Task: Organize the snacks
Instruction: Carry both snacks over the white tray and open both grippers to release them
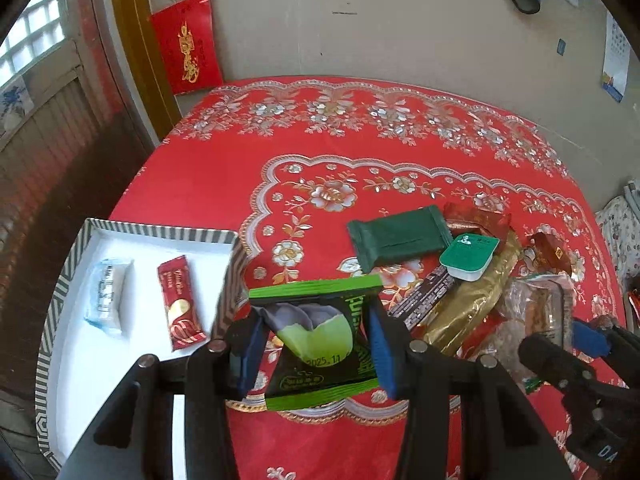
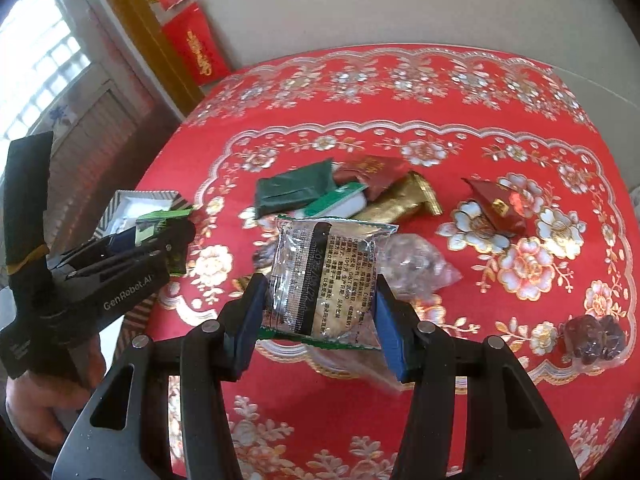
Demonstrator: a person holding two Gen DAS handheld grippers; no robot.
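Observation:
My left gripper (image 1: 316,344) is shut on a green-and-black snack packet (image 1: 320,340), held above the red tablecloth just right of a striped-rim white box (image 1: 160,232). Inside the box lie a red stick packet (image 1: 178,302) and a clear blue-white packet (image 1: 106,290). My right gripper (image 2: 318,312) is shut on a clear wrapped biscuit packet (image 2: 324,276), lifted over the pile. In the right wrist view the left gripper (image 2: 160,236) with its green packet (image 2: 154,226) shows at the left, near the box (image 2: 136,198).
A pile of snacks lies mid-table: a dark green packet (image 1: 400,236), a green-lidded cup (image 1: 470,256), a gold packet (image 1: 472,304), a dark red box (image 2: 498,208), a crumpled clear wrapper (image 2: 416,264) and dark candies (image 2: 596,340). A hand (image 2: 40,400) holds the left gripper.

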